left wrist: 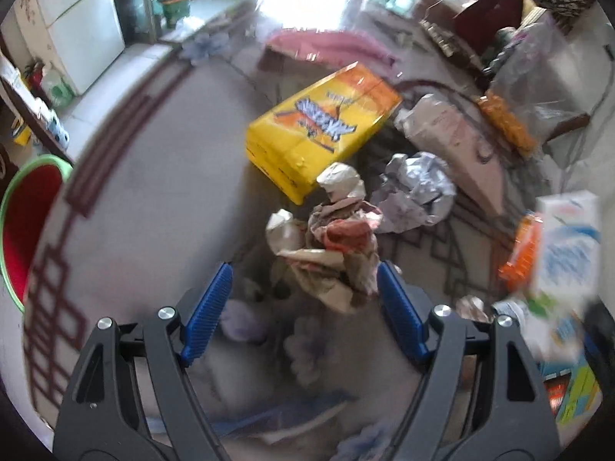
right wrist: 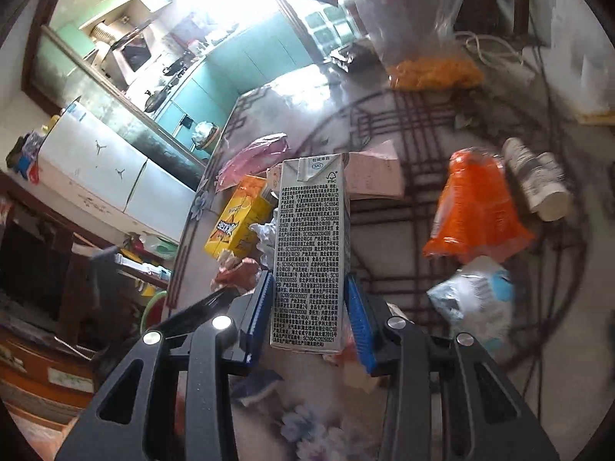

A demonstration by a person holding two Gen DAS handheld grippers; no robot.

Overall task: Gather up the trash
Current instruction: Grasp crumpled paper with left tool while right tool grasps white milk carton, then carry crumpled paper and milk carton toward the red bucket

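Note:
My left gripper (left wrist: 305,274) is open above the table, its blue pads either side of a crumpled brown-and-red paper wad (left wrist: 338,246), not closed on it. Beyond lie a crumpled white paper (left wrist: 417,192) and a yellow box (left wrist: 319,126). My right gripper (right wrist: 307,288) is shut on a white milk carton (right wrist: 309,246) with black small print, held upright above the table. The carton also shows at the right edge of the left wrist view (left wrist: 565,242). The yellow box (right wrist: 236,223) and the paper wad (right wrist: 238,271) appear left of the carton.
An orange wrapper (right wrist: 476,215), a rolled paper (right wrist: 538,180), a white-blue crumpled packet (right wrist: 476,299), a pink bag (right wrist: 253,153) and a clear bag of orange snacks (right wrist: 434,69) lie on the patterned table (left wrist: 153,192). A red basin with green rim (left wrist: 27,226) stands left, below the table edge.

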